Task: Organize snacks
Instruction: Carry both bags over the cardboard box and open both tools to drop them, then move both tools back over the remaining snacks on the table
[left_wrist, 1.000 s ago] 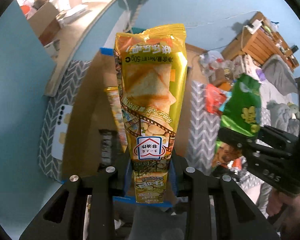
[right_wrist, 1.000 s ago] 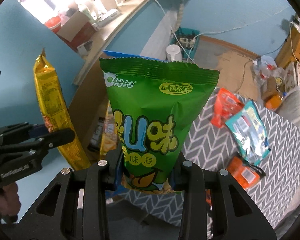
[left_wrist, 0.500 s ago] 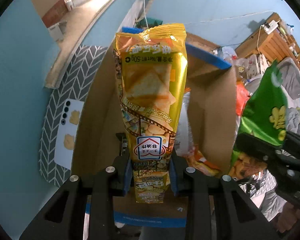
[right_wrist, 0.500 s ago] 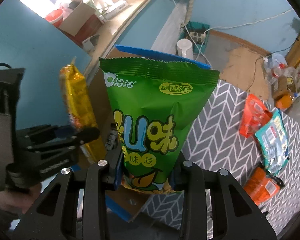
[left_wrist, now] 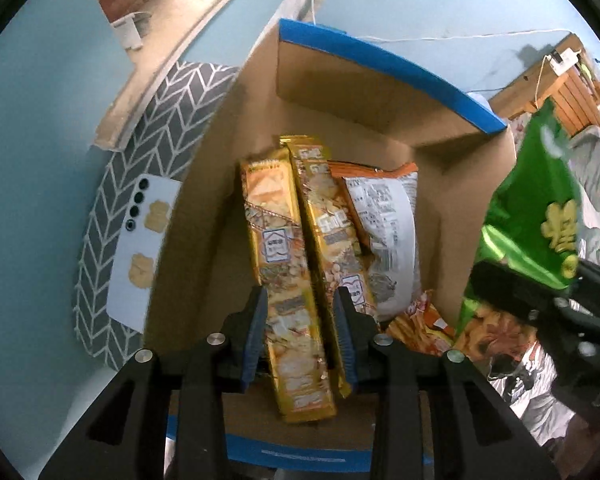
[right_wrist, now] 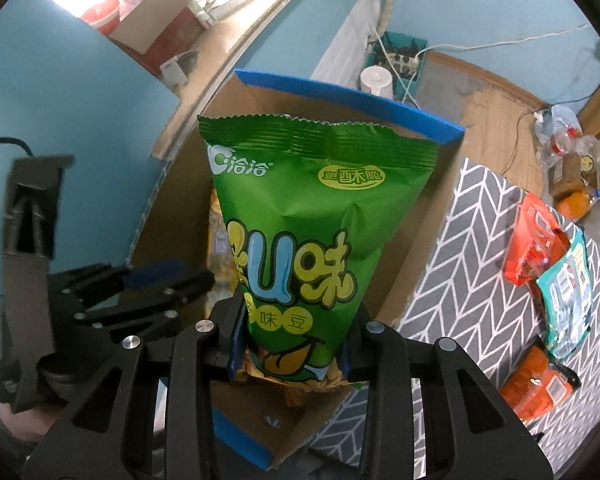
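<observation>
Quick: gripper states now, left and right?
Left gripper: jaws just opening, yellow packet loose between them.
Right gripper: shut on green bag.

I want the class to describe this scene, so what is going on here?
A person is packing snacks into a cardboard box. The left gripper has its fingers just opening around a yellow snack packet lowered among other packets in the box. The right gripper holds a green snack bag above the box. More packets wait on the patterned cloth.
</observation>
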`<state>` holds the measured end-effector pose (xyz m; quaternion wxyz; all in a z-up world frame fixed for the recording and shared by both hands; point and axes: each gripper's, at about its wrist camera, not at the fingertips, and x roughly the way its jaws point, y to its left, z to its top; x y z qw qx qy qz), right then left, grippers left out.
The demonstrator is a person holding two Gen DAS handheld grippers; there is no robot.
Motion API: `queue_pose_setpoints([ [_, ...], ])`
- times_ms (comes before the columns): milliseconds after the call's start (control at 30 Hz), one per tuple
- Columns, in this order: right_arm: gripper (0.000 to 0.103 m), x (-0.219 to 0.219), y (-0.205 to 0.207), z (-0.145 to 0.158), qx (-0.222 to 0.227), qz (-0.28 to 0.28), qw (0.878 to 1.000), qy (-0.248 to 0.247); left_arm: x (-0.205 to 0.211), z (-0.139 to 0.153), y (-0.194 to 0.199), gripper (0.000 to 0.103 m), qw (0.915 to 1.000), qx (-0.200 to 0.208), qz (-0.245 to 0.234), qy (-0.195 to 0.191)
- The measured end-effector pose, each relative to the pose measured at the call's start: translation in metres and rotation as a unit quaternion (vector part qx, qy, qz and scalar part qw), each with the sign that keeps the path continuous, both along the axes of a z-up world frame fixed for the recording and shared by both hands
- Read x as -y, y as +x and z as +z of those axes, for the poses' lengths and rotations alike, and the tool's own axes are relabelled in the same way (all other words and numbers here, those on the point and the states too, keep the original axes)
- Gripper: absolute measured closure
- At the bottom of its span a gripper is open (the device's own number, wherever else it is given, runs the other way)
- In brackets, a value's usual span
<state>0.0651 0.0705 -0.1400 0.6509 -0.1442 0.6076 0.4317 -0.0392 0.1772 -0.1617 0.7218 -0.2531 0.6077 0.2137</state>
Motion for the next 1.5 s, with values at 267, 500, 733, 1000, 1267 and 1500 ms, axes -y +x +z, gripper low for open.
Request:
queue_pose_setpoints([
  [267, 0.064, -0.011, -0.004, -0.008, -0.007, 0.018, 1.000, -0.013, -0.009, 0.009, -0.014, 0.066, 0.9997, 0.003, 0.025, -0.006],
  [500, 0.054, -0.008, -0.007, -0.005, 0.004, 0.017, 1.000, -0.019, -0.004, 0.009, -0.022, 0.064, 0.9990, 0.000, 0.039, -0.021],
  [733, 0.034, 0.009, -0.006, 0.008, 0.031, 0.014, 0.999, -0.020, 0.013, 0.015, -0.021, 0.058, 0.9989, 0.002, 0.035, -0.030],
  [1000, 0.027, 0.040, 0.006, 0.016, 0.047, 0.002, 0.999, -0.026, 0.037, 0.022, -0.010, 0.058, 0.9992, 0.006, 0.018, -0.034],
  [1267, 0.027, 0.081, 0.024, 0.020, 0.056, -0.013, 0.998, -0.033, 0.066, 0.029, 0.006, 0.056, 0.9993, 0.011, -0.008, -0.035],
  [1500, 0.026, 0.124, 0.045, 0.019, 0.060, -0.031, 0.997, -0.043, 0.094, 0.032, 0.021, 0.053, 0.9988, 0.011, -0.031, -0.035],
])
